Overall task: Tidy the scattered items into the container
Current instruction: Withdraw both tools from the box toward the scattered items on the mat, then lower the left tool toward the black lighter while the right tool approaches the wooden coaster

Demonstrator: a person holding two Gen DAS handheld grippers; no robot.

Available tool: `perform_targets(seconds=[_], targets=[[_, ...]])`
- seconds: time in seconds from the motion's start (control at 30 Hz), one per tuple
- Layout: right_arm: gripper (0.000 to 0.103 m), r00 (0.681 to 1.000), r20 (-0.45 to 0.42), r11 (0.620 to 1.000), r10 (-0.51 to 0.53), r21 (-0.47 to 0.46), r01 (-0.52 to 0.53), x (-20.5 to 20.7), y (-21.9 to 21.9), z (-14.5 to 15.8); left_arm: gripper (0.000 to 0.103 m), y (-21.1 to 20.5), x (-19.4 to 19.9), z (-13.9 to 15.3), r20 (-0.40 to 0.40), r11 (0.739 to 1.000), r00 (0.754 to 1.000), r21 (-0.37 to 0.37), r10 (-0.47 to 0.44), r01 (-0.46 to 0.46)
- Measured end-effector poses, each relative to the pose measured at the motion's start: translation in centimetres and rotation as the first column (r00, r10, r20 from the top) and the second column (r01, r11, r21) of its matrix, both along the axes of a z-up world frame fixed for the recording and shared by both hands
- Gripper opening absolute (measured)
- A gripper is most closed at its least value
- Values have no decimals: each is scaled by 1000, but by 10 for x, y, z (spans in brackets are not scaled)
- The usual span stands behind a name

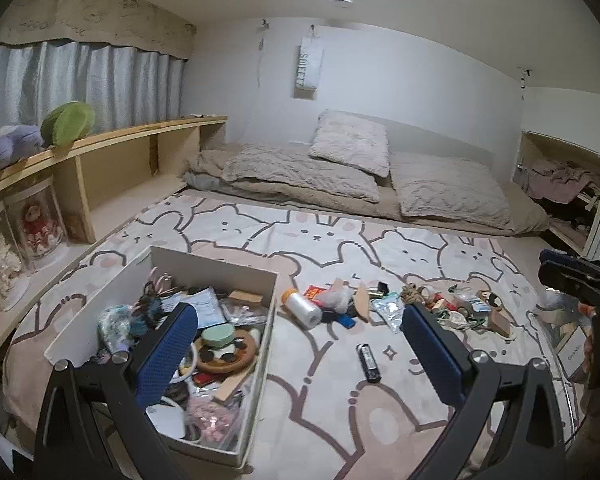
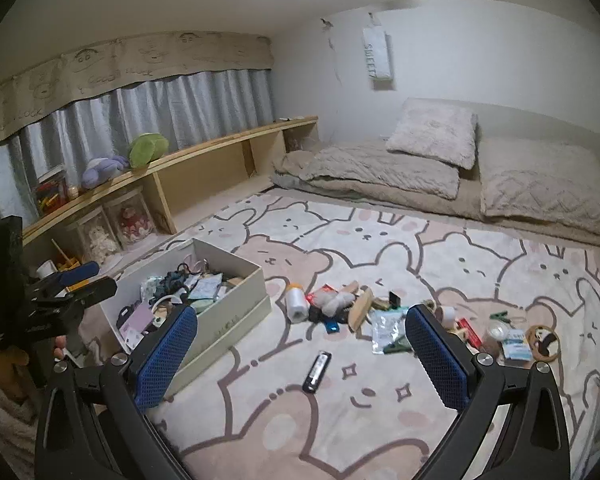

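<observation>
A white open box (image 1: 216, 266) (image 2: 240, 308) holding several small items sits on the animal-print rug. Right of it lies a scatter: a white bottle with orange cap (image 1: 303, 307) (image 2: 296, 300), a clear packet (image 1: 388, 307) (image 2: 386, 330), wooden pieces and cords. A black flat stick (image 1: 368, 362) (image 2: 317, 371) lies alone, nearer me. My left gripper (image 1: 300, 354) is open and empty, its left finger over the box's near end. My right gripper (image 2: 302, 356) is open and empty above the rug, the black stick between its fingers in view.
A low wooden shelf (image 2: 204, 160) with plush toys and doll cases runs along the left under curtains. Bedding and pillows (image 1: 352, 168) lie at the back. A cupboard opening (image 1: 560, 188) with clothes is at the far right. Each gripper shows at the other view's edge.
</observation>
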State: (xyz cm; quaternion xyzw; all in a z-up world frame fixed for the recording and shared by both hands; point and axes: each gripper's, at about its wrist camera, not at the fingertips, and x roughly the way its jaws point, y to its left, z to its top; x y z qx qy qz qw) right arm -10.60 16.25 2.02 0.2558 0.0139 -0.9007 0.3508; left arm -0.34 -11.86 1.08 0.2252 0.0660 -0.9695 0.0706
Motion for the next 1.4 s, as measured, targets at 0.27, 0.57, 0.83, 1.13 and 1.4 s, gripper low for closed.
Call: perform_targets(seconds=[0.27, 0.57, 0.83, 1.13, 1.4], targets=[[103, 997, -19, 996, -79, 26, 80, -3, 35, 1, 103, 25, -17, -3, 16, 999, 999, -12, -39, 39], [103, 990, -22, 990, -139, 33, 140, -11, 62, 1, 103, 34, -31, -4, 19, 999, 999, 2, -51, 51], [103, 984, -8, 984, -176, 34, 176, -19, 78, -9, 103, 39, -46, -9, 39, 998, 997, 9, -65, 65], [103, 968, 57, 968, -243, 84, 238, -41, 99, -44, 103, 46, -69, -39, 103, 998, 993, 32, -63, 60], [103, 950, 138, 956, -279, 132, 262, -60, 109, -84, 103, 64, -90, -80, 196, 998, 979, -10, -63, 66]])
